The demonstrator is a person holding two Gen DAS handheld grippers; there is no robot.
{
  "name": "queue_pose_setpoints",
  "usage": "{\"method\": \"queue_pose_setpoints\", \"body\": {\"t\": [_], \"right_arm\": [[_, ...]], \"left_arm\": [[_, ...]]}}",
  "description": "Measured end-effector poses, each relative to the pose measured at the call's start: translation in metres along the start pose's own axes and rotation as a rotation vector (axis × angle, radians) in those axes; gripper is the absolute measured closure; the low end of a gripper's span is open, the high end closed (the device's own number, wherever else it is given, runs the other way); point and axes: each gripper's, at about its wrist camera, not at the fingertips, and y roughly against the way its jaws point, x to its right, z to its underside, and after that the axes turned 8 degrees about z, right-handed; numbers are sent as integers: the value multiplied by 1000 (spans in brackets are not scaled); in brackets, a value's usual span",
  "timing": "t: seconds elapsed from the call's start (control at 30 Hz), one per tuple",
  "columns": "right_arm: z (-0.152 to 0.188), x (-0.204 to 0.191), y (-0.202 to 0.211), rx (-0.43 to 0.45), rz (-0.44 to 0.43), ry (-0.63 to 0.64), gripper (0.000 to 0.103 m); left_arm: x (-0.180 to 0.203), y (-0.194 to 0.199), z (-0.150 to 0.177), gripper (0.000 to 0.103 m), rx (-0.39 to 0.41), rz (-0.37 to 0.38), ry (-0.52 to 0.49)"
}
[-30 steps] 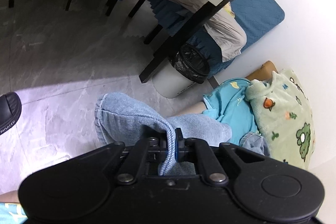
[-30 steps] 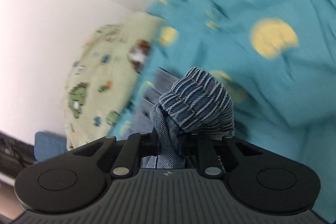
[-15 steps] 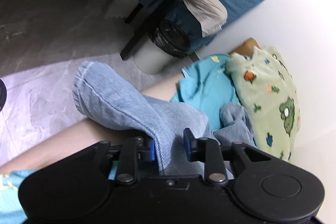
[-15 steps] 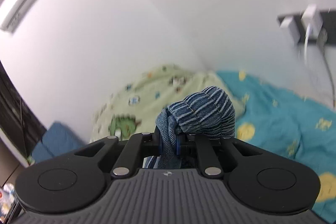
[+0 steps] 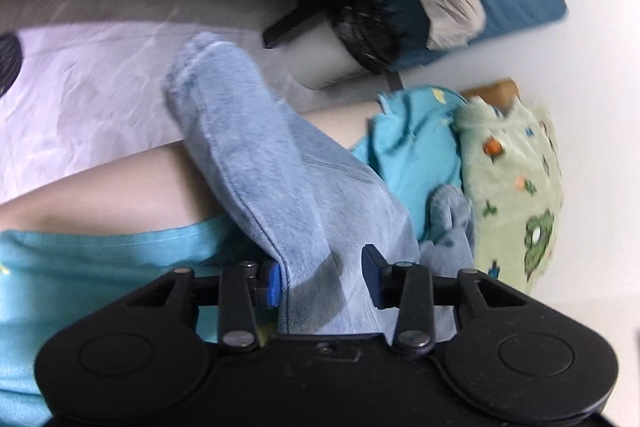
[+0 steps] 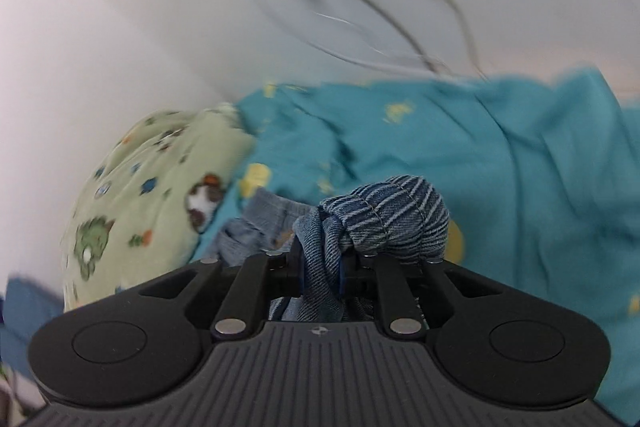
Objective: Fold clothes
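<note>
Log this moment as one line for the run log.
left tongs: open around jeans | right tongs: shut on jeans | sheet: teal

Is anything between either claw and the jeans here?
Nothing visible. The left claw is open with the jeans lying between its fingers; the right claw is shut on bunched denim.

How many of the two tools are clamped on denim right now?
1. The right tool is shut on a bunched fold of the jeans. The left tool is open, with a jeans leg lying loose between its fingers.
</note>
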Motion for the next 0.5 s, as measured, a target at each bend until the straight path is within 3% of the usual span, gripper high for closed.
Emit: {"method": "queue_pose_setpoints", "body": {"t": [0.17,0.23,0.3,0.43,0.5], "right_arm": [[8,-10,7,4,67,-90,72],[10,-12,4,10,63,-132,60],[11,-10,-1,11,42,-198,38],[18,-2,-14,42,27,-381,34],[22,1,-20,61,18,-424,36]], "left_arm": [[-16,-3,-11,67,19,-16,107],[-20,-7,-16,67,18,-28,124],[-22,-13,-19,69,18,-38,134],[-22,-24,-21,91,7,-74,100],[-22,-24,-21,93,9,-86,82]]}}
